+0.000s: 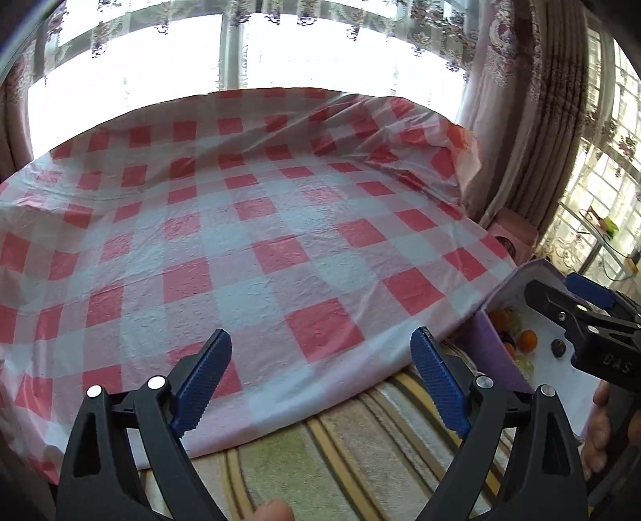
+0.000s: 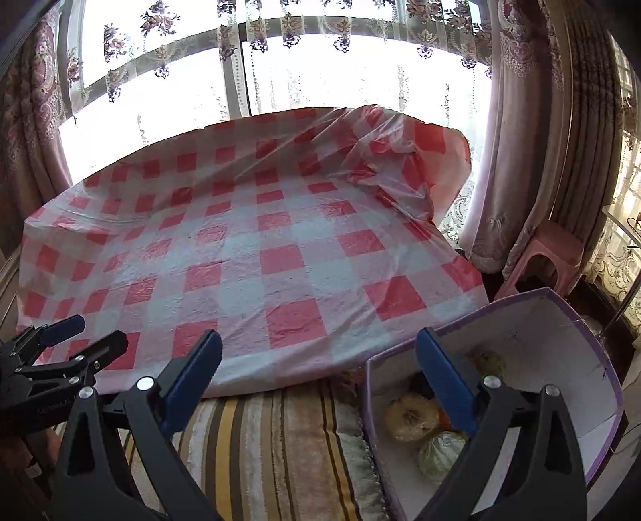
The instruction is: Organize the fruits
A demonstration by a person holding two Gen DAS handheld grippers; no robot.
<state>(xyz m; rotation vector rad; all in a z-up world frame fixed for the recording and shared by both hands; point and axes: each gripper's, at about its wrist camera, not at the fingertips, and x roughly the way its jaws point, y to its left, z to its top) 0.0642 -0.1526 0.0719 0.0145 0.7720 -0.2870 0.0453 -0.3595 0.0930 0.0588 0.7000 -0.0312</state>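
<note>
A home living room is showing here: flowered lace curtains are hanging over a bright window, heavy patterned drapes are framing it, a striped rug is covering the floor, and a pink plastic stool is standing nearby.

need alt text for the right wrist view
Open right gripper with blue fingers hangs empty over a purple-rimmed white box of wrapped round fruits, beside a red-and-white checked plastic cloth. The left gripper shows at far left.

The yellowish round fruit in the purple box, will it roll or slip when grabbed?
The yellowish fruit looks round, so it would probably roll if nudged. Its glossy wrap suggests it may slip. The purple box wall should contain it.
</note>
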